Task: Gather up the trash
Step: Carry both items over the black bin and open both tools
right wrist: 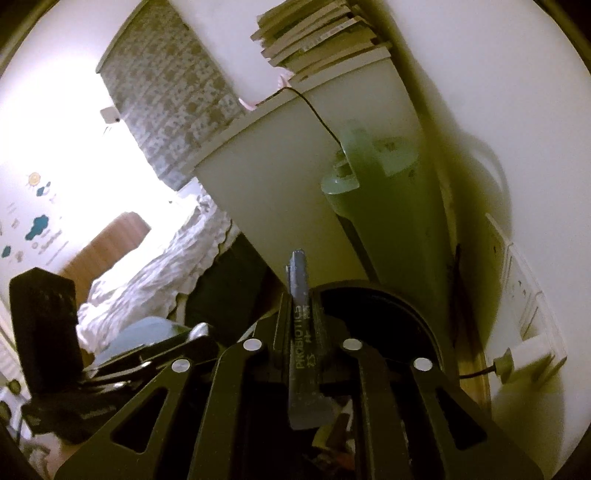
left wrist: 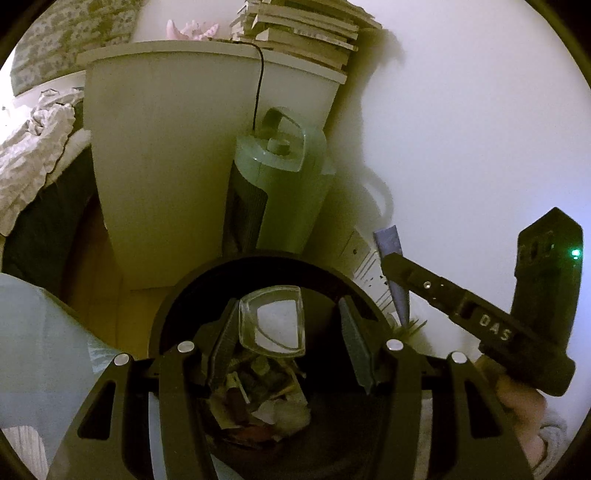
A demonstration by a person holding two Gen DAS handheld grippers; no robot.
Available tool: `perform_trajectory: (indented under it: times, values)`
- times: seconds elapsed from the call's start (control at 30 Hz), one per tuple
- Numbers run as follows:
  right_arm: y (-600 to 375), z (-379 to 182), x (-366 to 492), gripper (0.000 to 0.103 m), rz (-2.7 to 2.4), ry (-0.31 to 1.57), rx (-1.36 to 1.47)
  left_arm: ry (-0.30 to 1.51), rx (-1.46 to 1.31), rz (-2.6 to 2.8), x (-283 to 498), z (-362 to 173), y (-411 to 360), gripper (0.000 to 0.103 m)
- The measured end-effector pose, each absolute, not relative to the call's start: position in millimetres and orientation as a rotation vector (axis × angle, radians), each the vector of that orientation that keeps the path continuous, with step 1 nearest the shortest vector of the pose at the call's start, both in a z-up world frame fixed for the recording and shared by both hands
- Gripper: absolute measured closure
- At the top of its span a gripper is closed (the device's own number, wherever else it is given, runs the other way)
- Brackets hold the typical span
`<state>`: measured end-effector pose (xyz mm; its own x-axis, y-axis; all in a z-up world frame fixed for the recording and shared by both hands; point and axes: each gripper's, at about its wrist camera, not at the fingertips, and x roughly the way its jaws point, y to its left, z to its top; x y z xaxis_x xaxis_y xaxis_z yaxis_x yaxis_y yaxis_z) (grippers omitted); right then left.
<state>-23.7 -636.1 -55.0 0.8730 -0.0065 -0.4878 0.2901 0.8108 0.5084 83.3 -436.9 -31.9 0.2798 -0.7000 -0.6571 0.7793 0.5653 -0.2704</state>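
In the left wrist view the left gripper [left wrist: 291,332] fills the bottom of the frame, pointing steeply down over a round black trash bin [left wrist: 192,291]. A clear plastic container [left wrist: 272,322] sits between its fingers; the left pad lies against the container's edge, while a gap shows beside the right pad, so whether it is truly clamped cannot be told. Under it, low in the centre, the bin holds crumpled paper scraps and wrappers [left wrist: 258,402]. At the right edge the right gripper [left wrist: 397,271] reaches in from the lower right, tilted toward the bin's rim, a hand [left wrist: 517,400] visible beneath its body, and a grey-blue sachet [left wrist: 391,251] sticks out past its tips. In the right wrist view the right gripper's [right wrist: 301,317] jaws stand nearly together with that sachet [right wrist: 304,354], printed PROBIOTICS, pinched upright between them, its top end poking up at frame centre above the bin's rim. Beyond the bin stands a pale green tower appliance [left wrist: 280,177] against a white cabinet [left wrist: 166,166] in the middle of the frame. A stack of books [left wrist: 303,33] rests on top at upper centre, and rumpled white bedding [left wrist: 33,147] lies at the left edge.
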Motion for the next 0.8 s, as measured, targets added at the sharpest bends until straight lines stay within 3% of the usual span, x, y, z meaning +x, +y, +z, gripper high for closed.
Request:
perform_trajectory:
  times: [0.03,0.1,0.13,0.17,0.5,0.8]
  values:
    - [-636.0,-54.9,-23.7,0.085,-0.166,0.49,0.611,0.826,0.114,-0.993,84.3,-32.5,-437.8,0.044]
    - [-635.6,-54.5,-24.9,0.071,-0.17,0.482,0.611,0.825,0.116,-0.988,84.6,-32.4,-438.4,0.026]
    - [-635.7,-54.0,-26.8,0.053,-0.178,0.47,0.615,0.815,0.117,-0.985,84.0,-31.4,-437.4,0.023]
    - [-636.0,-53.3,-28.9,0.046,-0.184,0.455,0.619,0.805,0.119,-0.984,83.2,-30.3,-436.4,0.02]
    - [-640.6,-54.4,-30.0,0.045,-0.191,0.442,0.635,0.771,0.108,-0.962,81.1,-22.2,-424.3,0.009]
    - [-633.1,-53.1,-26.0,0.027,-0.189,0.432,0.639,0.748,0.078,-0.963,68.4,-1.4,-391.1,0.005]
